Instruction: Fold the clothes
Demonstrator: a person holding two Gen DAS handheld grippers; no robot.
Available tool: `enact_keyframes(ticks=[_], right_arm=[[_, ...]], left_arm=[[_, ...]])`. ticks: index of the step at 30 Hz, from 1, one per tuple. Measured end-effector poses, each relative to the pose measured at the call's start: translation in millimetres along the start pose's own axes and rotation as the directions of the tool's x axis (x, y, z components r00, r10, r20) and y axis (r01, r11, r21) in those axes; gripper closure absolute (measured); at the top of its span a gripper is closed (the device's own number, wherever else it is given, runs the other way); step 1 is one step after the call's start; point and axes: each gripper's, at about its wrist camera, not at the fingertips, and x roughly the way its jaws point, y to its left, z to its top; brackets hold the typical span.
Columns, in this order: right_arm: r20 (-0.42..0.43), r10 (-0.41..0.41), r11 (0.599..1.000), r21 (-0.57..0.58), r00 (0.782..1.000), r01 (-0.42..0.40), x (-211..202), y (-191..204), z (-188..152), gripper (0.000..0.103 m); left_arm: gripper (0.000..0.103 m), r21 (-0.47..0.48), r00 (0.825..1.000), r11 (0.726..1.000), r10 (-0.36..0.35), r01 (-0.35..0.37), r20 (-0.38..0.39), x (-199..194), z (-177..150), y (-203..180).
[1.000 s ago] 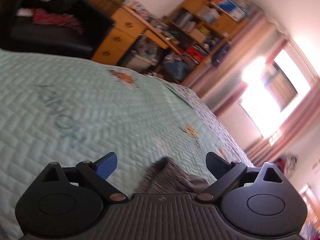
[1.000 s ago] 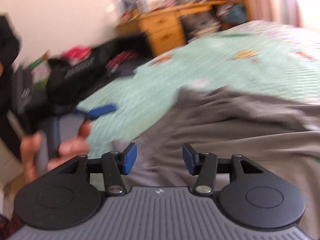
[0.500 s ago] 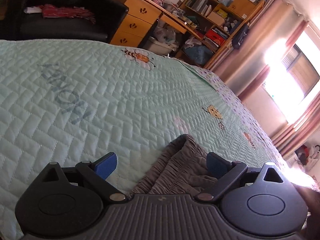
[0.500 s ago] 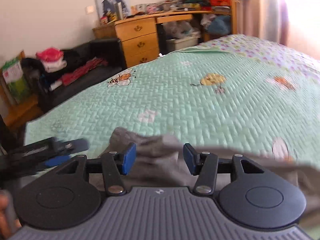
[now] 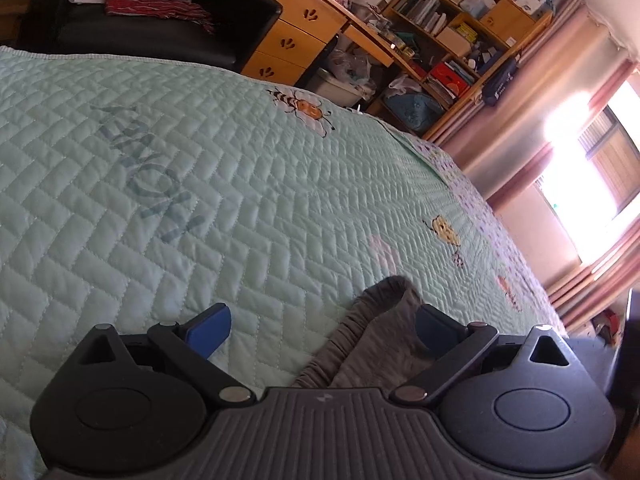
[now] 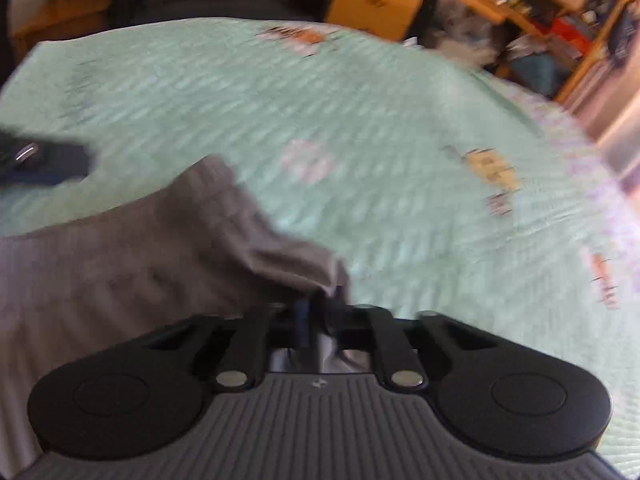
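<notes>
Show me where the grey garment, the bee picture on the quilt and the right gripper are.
grey garment point(image 5: 376, 344): left wrist view, on its gathered waistband.
bee picture point(image 5: 306, 110): left wrist view, on the orange body.
right gripper point(image 6: 318, 312): right wrist view, between its fingertips, shut on the grey garment.

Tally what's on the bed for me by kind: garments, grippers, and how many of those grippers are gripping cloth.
Grey garment: 1
Grippers over the green quilt: 2, the left gripper and the right gripper
Grippers shut on cloth: 1, the right; the left is open
Total: 3 things, 1 garment plus 2 grippers
</notes>
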Motion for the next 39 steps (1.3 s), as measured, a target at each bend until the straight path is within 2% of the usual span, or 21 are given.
enact_keyframes(ticks=[2,3,5,6,7,10,11,13,16,18,20,22,23,25,27,29,30,32,35,36,39], right_arm=[[0.024,-0.089,0.996,0.018,0.996,0.089,6,-6,3,0.092],[0.029,-0.119,0.992,0.034,0.993,0.118,12,-8,4,0.089],[-0.002,-0.145,0.988,0.053,0.989,0.145,25,-9,2,0.080],[-0.023,-0.155,0.986,0.057,0.988,0.156,32,-9,-1,0.070],[-0.046,-0.148,0.986,0.064,0.988,0.151,38,-10,-4,0.066],[-0.039,-0.108,0.987,0.118,0.993,0.112,30,-15,-13,0.065],[-0.027,-0.096,0.984,0.146,0.995,0.099,23,-18,-16,0.063],[0.004,-0.072,0.975,0.212,0.997,0.070,7,-23,-21,0.054],[0.083,-0.109,0.956,0.283,0.991,0.081,-24,-19,-19,0.052],[0.156,-0.009,0.940,0.337,0.988,-0.044,-38,-17,-16,0.052],[0.213,0.137,0.895,0.393,0.967,-0.213,-43,-16,-12,0.052],[0.213,0.308,0.805,0.462,0.927,-0.373,-26,-16,-8,0.053],[0.200,0.357,0.772,0.486,0.912,-0.409,-15,-14,-6,0.053],[0.180,0.410,0.729,0.525,0.894,-0.439,10,-11,-4,0.053],[0.164,0.411,0.692,0.584,0.897,-0.424,35,-13,-3,0.053],[0.157,0.353,0.685,0.628,0.922,-0.369,53,-19,-2,0.052],[0.163,0.340,0.673,0.646,0.926,-0.361,60,-23,-3,0.050],[0.190,0.335,0.641,0.672,0.923,-0.371,73,-30,-5,0.049],[0.196,0.322,0.653,0.663,0.926,-0.367,73,-31,-2,0.049],[0.199,0.324,0.646,0.668,0.925,-0.370,71,-31,-3,0.048],[0.230,0.340,0.588,0.705,0.912,-0.397,62,-38,-11,0.045]], left_arm=[[0.003,0.045,1.000,0.999,0.029,-0.028,-0.010,4,-3,-6],[0.003,0.064,0.999,0.997,0.042,-0.041,-0.014,5,-4,-9],[0.003,0.085,0.998,0.995,0.056,-0.054,-0.017,7,-5,-11],[0.002,0.084,0.998,0.995,0.054,-0.052,-0.017,6,-5,-11],[0.002,0.084,0.999,0.995,0.052,-0.050,-0.017,6,-5,-11],[0.002,0.077,0.999,0.996,0.043,-0.042,-0.017,4,-5,-9],[0.002,0.075,0.999,0.996,0.042,-0.041,-0.019,4,-5,-9],[0.002,0.074,0.999,0.996,0.042,-0.041,-0.022,4,-5,-9],[0.001,0.070,0.999,0.997,0.039,-0.037,-0.023,4,-5,-10],[0.001,0.037,1.000,0.999,0.003,-0.002,-0.007,-3,-4,-6],[0.001,-0.016,0.998,0.998,-0.061,0.062,0.030,-13,-2,1],[0.001,-0.054,0.989,0.990,-0.126,0.130,0.071,-23,-1,6],[0.001,-0.050,0.987,0.988,-0.141,0.145,0.077,-24,-1,6],[0.001,-0.003,0.994,0.994,-0.105,0.105,0.022,-15,-4,-3],[0.001,0.069,0.997,0.997,-0.030,0.034,-0.067,3,-10,-13],[0.001,0.139,0.997,0.990,0.011,-0.001,-0.072,7,-15,-23],[0.001,0.163,0.998,0.987,0.017,-0.006,-0.065,6,-16,-26],[0.001,0.188,0.996,0.982,0.035,-0.020,-0.079,10,-17,-29],[0.001,0.202,0.996,0.979,0.043,-0.026,-0.081,12,-17,-30],[0.001,0.205,0.996,0.978,0.046,-0.028,-0.082,13,-17,-30],[0.001,0.200,0.996,0.979,0.040,-0.023,-0.080,11,-17,-30]])
